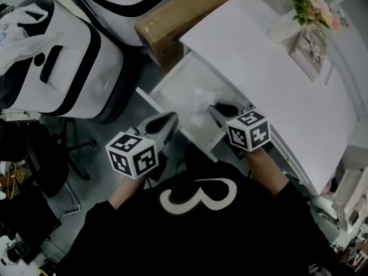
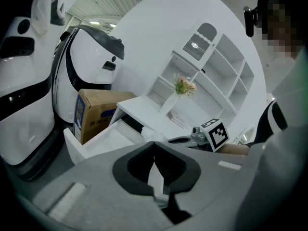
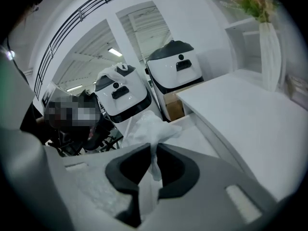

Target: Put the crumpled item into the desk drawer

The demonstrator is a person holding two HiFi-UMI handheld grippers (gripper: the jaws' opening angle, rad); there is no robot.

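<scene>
A white desk (image 1: 259, 56) stands on a grey floor (image 1: 103, 137) with its drawer (image 1: 172, 79) pulled open, a cardboard box (image 1: 172, 22) beside it. The right gripper (image 3: 155, 146) is clamped on the crumpled item (image 3: 147, 126) above the open drawer, the item's long axis running along the jaws with its bulk past the tips. The left gripper (image 2: 154, 143) has its jaws together on nothing.

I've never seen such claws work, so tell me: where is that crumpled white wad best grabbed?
Probably by a thin fold at its edge, from above, as the right claw pinches the crumpled wad: its puffy body looks loose, and the open drawer lies below.
</scene>
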